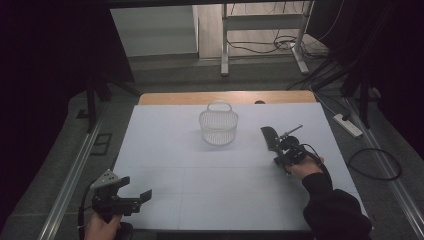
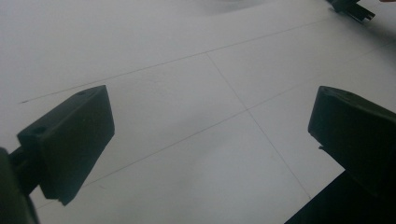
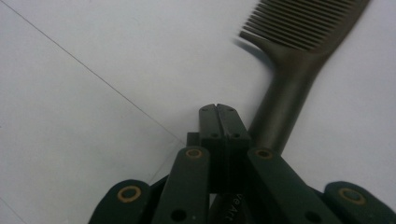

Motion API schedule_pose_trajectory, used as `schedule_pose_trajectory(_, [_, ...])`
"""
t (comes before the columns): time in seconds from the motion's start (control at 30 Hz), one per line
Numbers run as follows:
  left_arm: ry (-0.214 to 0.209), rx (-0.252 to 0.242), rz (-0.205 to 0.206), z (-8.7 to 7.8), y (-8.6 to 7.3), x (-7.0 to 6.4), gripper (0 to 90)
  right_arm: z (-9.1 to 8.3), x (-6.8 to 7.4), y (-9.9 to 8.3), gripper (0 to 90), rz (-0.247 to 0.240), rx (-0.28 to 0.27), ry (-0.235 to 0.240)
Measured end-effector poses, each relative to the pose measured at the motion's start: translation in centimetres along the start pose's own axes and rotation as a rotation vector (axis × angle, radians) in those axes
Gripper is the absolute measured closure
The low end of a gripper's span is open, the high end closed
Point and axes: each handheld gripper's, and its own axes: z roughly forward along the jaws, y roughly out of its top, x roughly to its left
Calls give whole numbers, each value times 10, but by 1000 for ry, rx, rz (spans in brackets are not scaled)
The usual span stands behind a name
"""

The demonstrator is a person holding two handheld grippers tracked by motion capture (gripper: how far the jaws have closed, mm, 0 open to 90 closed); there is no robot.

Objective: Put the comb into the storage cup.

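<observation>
On the white desk (image 1: 210, 170), right of the wire basket (image 1: 218, 127), the right hand-held gripper (image 3: 217, 108) has its jaws pressed together beside a dark comb (image 3: 299, 51), while the left hand-held gripper (image 2: 210, 135) gapes wide, empty.

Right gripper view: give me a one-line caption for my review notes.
Shut right gripper low over the white table, a dark comb lying just beside its jaws, teeth pointing away.

Dark comb (image 3: 299, 60) flat on white table, teeth away from handle.
</observation>
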Motion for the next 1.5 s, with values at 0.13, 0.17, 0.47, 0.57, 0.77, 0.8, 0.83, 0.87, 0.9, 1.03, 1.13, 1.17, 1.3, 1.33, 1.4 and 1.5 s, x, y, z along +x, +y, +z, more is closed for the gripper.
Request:
schedule_pose_trajectory(0.13, [0, 0, 0, 0, 0, 0, 10, -1, -2, -2, 894, 5, 0, -1])
schedule_pose_trajectory(0.17, [1, 0, 0, 0, 0, 0, 11, -2, -3, -2, 894, 7, 1, -1])
schedule_pose_trajectory(0.47, [3, 1, -1, 0, 0, 0, 12, -5, -10, -4, 894, 25, -1, -8])
schedule_pose_trajectory(0.57, [3, 1, -2, 0, 0, 0, 12, -4, -11, -5, 894, 26, -4, -9])
schedule_pose_trajectory(0.77, [3, 1, -1, 0, 0, 0, 12, -5, -9, -5, 893, 26, -5, -3])
schedule_pose_trajectory(0.8, [4, 1, -1, 0, 0, 0, 13, -6, -9, -4, 893, 22, -9, -2])
schedule_pose_trajectory(0.83, [4, 1, 0, 0, 0, 0, 13, -7, -7, -4, 893, 19, -18, 4])
schedule_pose_trajectory(0.87, [5, 2, 1, 0, 0, 0, 13, -9, -6, -4, 888, 15, -23, 7])
schedule_pose_trajectory(0.9, [5, 2, 1, 0, 0, 0, 13, -11, -4, -3, 880, 9, -35, 13])
schedule_pose_trajectory(1.03, [8, 3, 4, 1, 1, -1, 14, -17, 2, -2, 838, -3, -71, 17])
schedule_pose_trajectory(1.13, [9, 5, 10, 1, 1, -1, 15, -22, 5, -1, 780, -17, -86, 2])
schedule_pose_trajectory(1.17, [10, 6, 12, 1, 1, -2, 16, -23, 6, -1, 752, -22, -92, -5])
schedule_pose_trajectory(1.3, [13, 7, 16, 1, 1, -2, 17, -27, 8, 0, 646, -26, -115, -38])
schedule_pose_trajectory(1.33, [13, 7, 17, 1, 1, -2, 17, -28, 8, 0, 616, -25, -118, -47])
schedule_pose_trajectory(1.4, [14, 9, 17, 1, 1, -2, 17, -30, 7, 0, 565, -22, -118, -55])
schedule_pose_trajectory(1.5, [16, 11, 20, 2, 1, -3, 18, -31, 5, 0, 471, -13, -132, -66])
